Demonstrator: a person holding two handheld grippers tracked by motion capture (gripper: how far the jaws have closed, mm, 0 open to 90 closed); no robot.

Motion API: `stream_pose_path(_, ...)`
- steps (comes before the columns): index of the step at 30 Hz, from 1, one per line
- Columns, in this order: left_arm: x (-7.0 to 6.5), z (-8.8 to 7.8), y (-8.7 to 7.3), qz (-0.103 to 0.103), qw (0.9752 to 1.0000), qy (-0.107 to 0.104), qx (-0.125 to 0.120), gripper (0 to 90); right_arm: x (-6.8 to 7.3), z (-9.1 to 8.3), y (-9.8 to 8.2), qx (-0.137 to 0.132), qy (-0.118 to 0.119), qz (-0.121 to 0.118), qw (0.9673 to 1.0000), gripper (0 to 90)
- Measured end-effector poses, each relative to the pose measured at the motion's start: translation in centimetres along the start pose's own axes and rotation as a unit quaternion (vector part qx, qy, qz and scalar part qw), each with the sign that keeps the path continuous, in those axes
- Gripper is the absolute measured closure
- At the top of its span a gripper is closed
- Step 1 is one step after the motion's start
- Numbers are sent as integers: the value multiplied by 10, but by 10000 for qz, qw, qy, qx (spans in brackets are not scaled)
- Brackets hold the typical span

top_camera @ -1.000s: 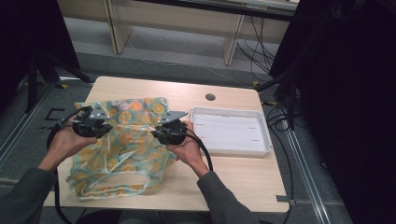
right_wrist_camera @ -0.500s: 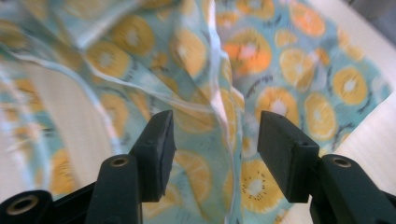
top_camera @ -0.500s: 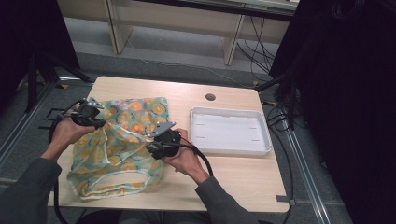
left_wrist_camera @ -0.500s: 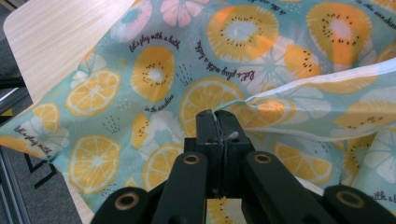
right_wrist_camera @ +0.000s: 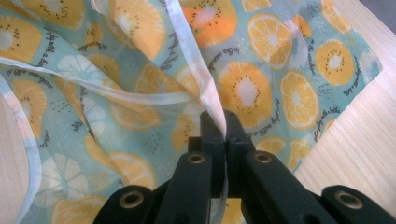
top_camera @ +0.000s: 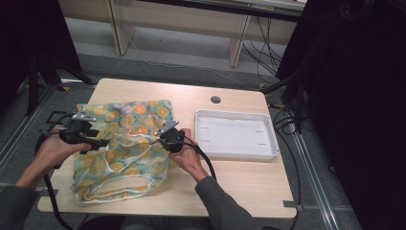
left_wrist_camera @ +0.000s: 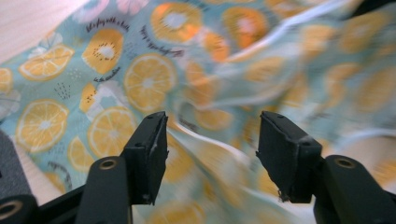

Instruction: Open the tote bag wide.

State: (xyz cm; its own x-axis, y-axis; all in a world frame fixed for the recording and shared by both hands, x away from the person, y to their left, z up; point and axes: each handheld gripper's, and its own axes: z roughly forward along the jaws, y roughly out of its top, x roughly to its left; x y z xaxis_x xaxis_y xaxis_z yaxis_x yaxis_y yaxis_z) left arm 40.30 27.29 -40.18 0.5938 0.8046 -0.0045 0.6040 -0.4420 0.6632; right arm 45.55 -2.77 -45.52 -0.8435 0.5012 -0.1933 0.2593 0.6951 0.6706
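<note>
Fruit-print cloth (top_camera: 125, 143) pinched by right claw (top_camera: 163, 138), left claw (top_camera: 101, 142) spread, tray (top_camera: 235, 152) beside.

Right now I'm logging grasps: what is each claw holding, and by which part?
The right claw is shut on the fruit-print bag, pinching its white edge band. The left claw is open and holds nothing.

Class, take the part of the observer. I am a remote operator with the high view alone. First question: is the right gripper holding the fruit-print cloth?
Observer: Yes. The right gripper is shut on the white trim of the cloth.
Operator: And the left one?
Observer: The left gripper is open, its fingers apart above the cloth.
Operator: What is printed on the fabric?
Observer: Orange slices with small dark script between them.
</note>
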Motion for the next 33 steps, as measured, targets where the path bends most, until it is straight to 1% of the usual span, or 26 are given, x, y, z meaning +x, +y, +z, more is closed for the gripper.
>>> stream_pose_path(3,-22,-23,-16,305,9995,-12,-67,380,1,2,-1,27,27,74,10000,900)
stream_pose_path(4,-30,-25,-24,339,9994,42,21,365,1,3,-1,-22,10,52,10000,900)
stream_pose_path(5,-38,-24,-32,373,9992,124,116,342,0,1,0,140,117,40,9998,900)
stream_pose_path(7,-50,-17,-50,529,9977,236,345,305,1,1,0,118,121,64,9998,900)
stream_pose_path(8,-50,-17,-50,529,9977,236,345,298,1,1,0,63,85,72,9999,900)
stream_pose_path(9,-55,-9,-60,508,9971,229,517,298,1,1,0,63,85,72,9999,900)
stream_pose_path(11,-60,15,-75,533,9939,332,909,309,0,0,-1,33,109,87,9999,900)
stream_pose_path(12,-60,15,-75,533,9939,332,909,343,0,0,-1,33,109,87,9999,900)
stream_pose_path(13,-60,23,-78,722,9911,325,1074,343,-1,0,-1,61,128,74,9999,900)
stream_pose_path(14,-60,28,-79,957,9883,318,1149,495,-1,0,-1,42,121,111,9999,900)
stream_pose_path(15,-58,32,-78,1246,9827,433,1300,813,-1,-2,-2,52,151,178,9997,900)
stream_pose_path(16,-54,33,-75,1550,9783,399,1312,875,-2,-3,-2,79,173,127,9997,900)
stream_pose_path(17,-53,31,-74,1604,9761,392,1412,894,-2,-4,-3,55,179,174,9997,900)
stream_pose_path(18,-53,29,-74,1616,9764,344,1390,896,-3,-6,-4,39,169,155,9997,900)
stream_pose_path(20,-56,24,-74,1574,9794,211,1248,897,-5,-11,-6,-18,214,192,9996,900)
stream_pose_path(21,-59,21,-75,1430,9833,162,1113,897,-6,-14,-7,-41,252,227,9994,900)
stream_pose_path(22,-63,14,-74,1411,9857,80,921,897,-6,-16,-9,-55,240,211,9995,900)
stream_pose_path(25,-71,-7,-69,1372,9884,-191,616,898,-6,-30,-15,-102,382,320,9987,900)
stream_pose_path(26,-73,-13,-68,1383,9885,-313,534,898,-6,-34,-17,-93,448,368,9983,900)
stream_pose_path(27,-75,-20,-67,1347,9888,-424,486,898,-6,-37,-19,-114,463,294,9984,900)
stream_pose_path(28,-75,-26,-66,1444,9873,-512,409,898,-5,-40,-21,-111,514,341,9980,900)
stream_pose_path(29,-76,-31,-67,1338,9884,-611,377,898,-4,-44,-23,-88,613,355,9974,900)
stream_pose_path(30,-78,-36,-68,1211,9903,-645,211,898,-3,-48,-25,-120,650,363,9971,900)
stream_pose_path(31,-78,-41,-68,1241,9901,-642,147,898,0,-54,-26,-76,743,502,9959,900)
stream_pose_path(32,-78,-47,-67,1344,9884,-699,116,898,1,-59,-27,-118,843,395,9956,900)
stream_pose_path(33,-78,-53,-67,1241,9895,-736,64,898,2,-64,-27,-156,878,302,9956,900)
